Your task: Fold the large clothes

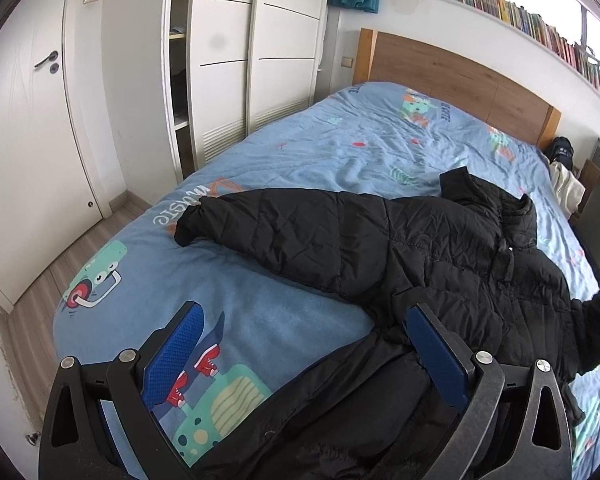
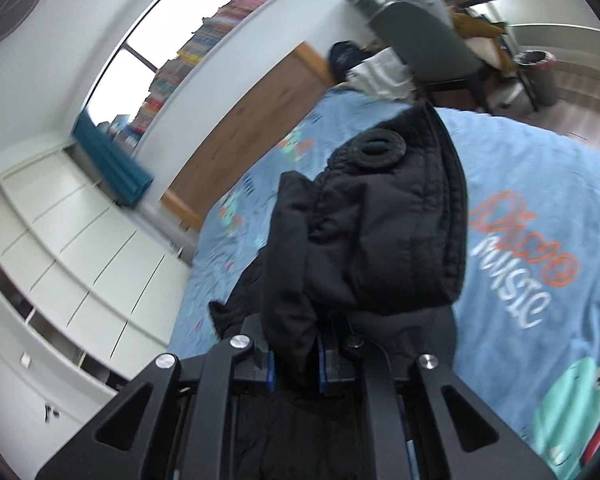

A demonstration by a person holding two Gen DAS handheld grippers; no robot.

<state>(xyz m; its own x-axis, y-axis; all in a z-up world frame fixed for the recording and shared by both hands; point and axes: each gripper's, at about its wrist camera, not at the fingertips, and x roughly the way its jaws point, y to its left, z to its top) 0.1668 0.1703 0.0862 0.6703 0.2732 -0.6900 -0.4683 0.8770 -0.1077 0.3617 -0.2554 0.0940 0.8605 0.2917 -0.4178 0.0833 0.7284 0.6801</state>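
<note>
Your big black jacket (image 1: pixel 440 248) lies spread on the bed (image 1: pixel 284 148), nearer the foot than the wooden headboard (image 1: pixel 452 68). One sleeve (image 1: pixel 260 220) sticks out flat toward the wardrobe (image 1: pixel 252 40) side of the bed.

Your right gripper (image 2: pixel 294 364) is pinched tight on a fold of the jacket's cloth, and a puffy bunch of the jacket hangs up in front of it. Your left gripper (image 1: pixel 304 356) is wide open over the jacket's bottom part, with one finger (image 1: pixel 176 356) above the blue cover and the other above the cloth. It holds nothing.

Here is what could go wrong, I think. The cloth is puffy and slick, so it may slide out of the right pinch if you pull fast. You hold it with one gripper only, so the rest of the jacket may drag along, and the flat sleeve may bunch up.

The jacket's bottom is close to the foot edge of the bed, so it could slip off there. Toward the headboard the bed has lots of free room.
</note>
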